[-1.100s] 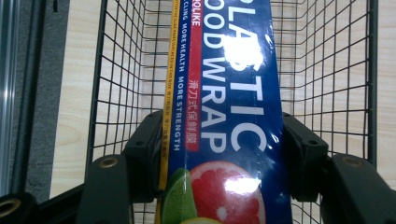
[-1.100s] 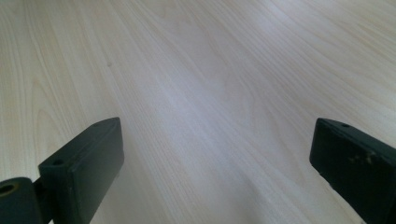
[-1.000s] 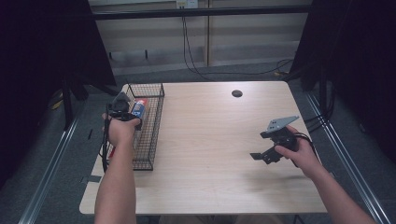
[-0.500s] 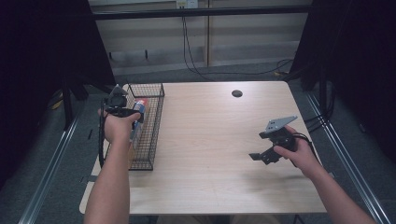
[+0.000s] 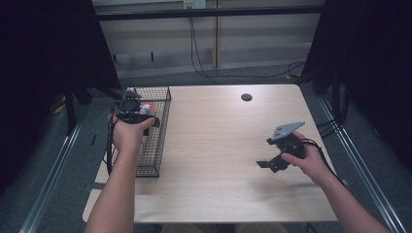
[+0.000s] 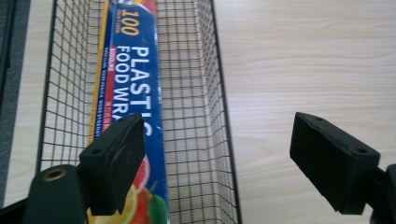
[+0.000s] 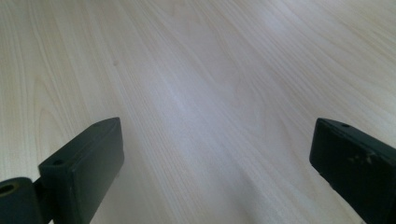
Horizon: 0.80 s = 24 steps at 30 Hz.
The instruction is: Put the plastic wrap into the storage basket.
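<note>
1. High view: a wire basket (image 5: 154,141) is seen at the table's (image 5: 218,145) left edge, with its long axis running away from the person.
2. Left gripper (image 5: 130,110): held over the basket, jaws spread wide, nothing pinched.
3. Left gripper view: a blue box (image 6: 130,79) marked "PLASTIC FOOD WRAP" is seen lying flat inside the basket, its long axis along the basket's length.
4. Right gripper (image 5: 272,162): held above bare table, well apart from the basket, jaws spread wide and empty.
</note>
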Tool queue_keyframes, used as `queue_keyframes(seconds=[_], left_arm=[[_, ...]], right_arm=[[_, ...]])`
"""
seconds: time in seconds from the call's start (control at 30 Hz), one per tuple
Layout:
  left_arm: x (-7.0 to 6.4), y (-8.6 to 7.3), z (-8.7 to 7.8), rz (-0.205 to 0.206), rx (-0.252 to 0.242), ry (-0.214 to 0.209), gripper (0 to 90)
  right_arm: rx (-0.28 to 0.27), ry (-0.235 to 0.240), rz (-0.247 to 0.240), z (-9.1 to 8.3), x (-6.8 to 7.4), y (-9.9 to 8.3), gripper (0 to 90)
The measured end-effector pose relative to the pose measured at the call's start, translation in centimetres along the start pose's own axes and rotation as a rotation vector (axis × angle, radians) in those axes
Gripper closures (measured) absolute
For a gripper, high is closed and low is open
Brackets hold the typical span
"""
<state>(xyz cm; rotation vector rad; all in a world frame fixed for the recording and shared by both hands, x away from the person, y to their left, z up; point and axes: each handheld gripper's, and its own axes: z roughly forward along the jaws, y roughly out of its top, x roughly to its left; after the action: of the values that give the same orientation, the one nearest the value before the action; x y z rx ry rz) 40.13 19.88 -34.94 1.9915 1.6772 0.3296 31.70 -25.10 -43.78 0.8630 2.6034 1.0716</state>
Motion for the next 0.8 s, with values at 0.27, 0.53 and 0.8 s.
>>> queue_keyframes(seconds=[0.27,0.53,0.8], left_arm=[[-1.6,-0.2,-0.4,0.035,-0.015,-0.045,16.3],[-3.2,-0.6,-0.3,0.072,-0.03,-0.088,15.3],[-4.8,-0.9,0.1,0.113,-0.036,-0.127,14.4]], right_arm=[[-0.01,0.004,0.003,-0.3,0.0,0.0,2.7],[-0.013,-0.003,0.003,-0.3,0.0,0.0,2.7],[-0.009,-0.006,0.005,-0.3,0.0,-0.3,2.7]])
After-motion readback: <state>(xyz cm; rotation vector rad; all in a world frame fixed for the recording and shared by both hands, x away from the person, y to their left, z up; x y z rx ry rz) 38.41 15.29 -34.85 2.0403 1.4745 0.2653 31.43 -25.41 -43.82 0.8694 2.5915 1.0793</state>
